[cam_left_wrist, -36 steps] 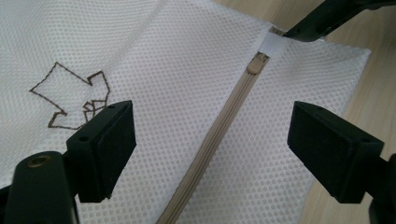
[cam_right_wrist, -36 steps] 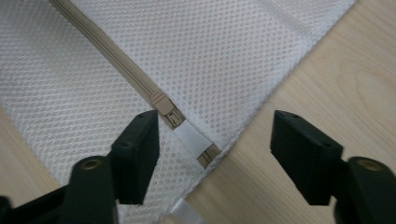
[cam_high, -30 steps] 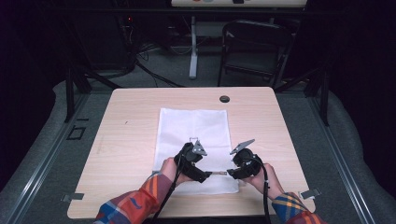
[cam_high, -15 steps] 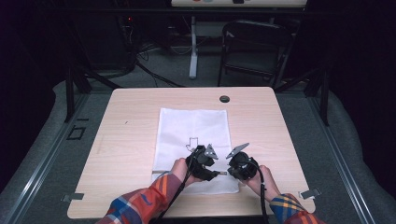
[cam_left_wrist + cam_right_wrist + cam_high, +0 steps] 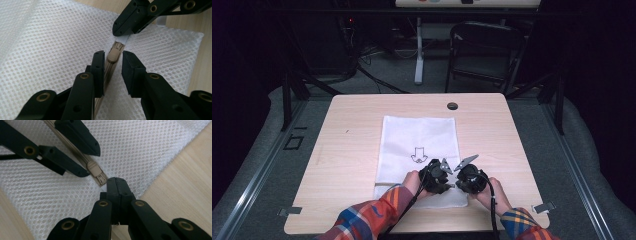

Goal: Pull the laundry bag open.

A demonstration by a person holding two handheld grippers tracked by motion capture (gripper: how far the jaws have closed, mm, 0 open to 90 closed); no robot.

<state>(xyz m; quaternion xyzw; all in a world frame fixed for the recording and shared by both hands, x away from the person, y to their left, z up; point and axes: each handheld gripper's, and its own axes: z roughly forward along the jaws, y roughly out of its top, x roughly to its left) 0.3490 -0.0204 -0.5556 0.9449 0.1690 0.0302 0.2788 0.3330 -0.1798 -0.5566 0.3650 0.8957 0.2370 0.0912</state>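
The left gripper [image 5: 111, 61] has just been closing; its jaws stand a little apart, straddling the beige zipper pull [image 5: 113, 54] of the white mesh bag [image 5: 45, 42] without pressing it. The right gripper [image 5: 116, 182], just beyond that pull, is clamped on the zipper's end (a white tab). Both hands [image 5: 412, 182] rest low at the table's [image 5: 347, 145] near edge.

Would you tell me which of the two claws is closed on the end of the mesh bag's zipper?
The right claw, clamped at the zipper's end; the left claw straddles the beige zipper pull, jaws still apart.
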